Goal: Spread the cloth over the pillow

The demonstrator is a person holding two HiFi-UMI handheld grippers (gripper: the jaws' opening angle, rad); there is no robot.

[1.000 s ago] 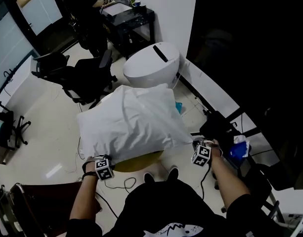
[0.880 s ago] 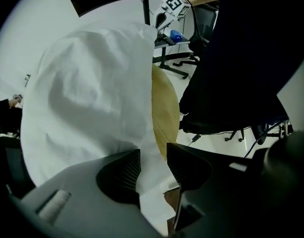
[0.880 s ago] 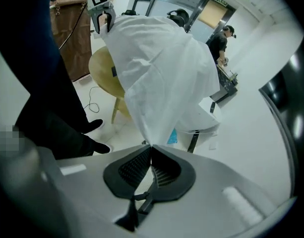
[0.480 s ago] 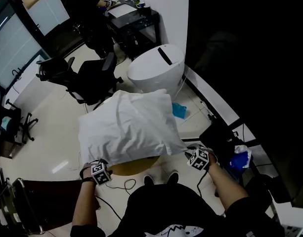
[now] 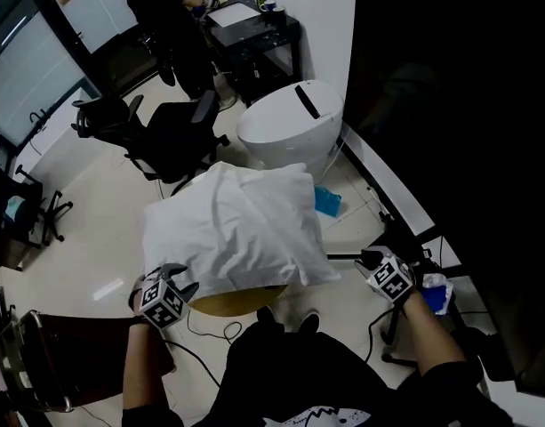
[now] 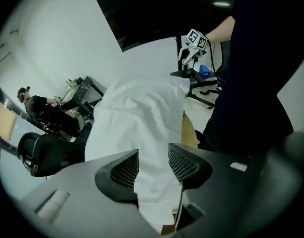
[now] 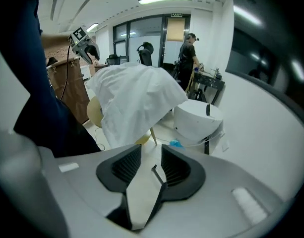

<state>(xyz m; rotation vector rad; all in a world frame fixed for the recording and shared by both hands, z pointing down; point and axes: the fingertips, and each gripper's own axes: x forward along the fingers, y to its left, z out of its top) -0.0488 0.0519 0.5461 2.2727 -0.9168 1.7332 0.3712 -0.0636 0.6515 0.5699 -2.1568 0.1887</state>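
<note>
The white cloth (image 5: 232, 229) lies draped over the pillow, hiding it, on the round tan worktop (image 5: 229, 302); its near left corner hangs just by the left claw (image 5: 176, 279), and its near right corner is a little apart from the right claw (image 5: 370, 259). Both claws have just been opening: the left stands wide with the cloth's corner loose in its gap, the right stands apart with nothing between its pads. Pale floor (image 5: 94, 229) lies open to the left, while a white rounded bin (image 5: 290, 127) and a black office chair (image 5: 170, 136) stand near the cloth's far edge
</note>
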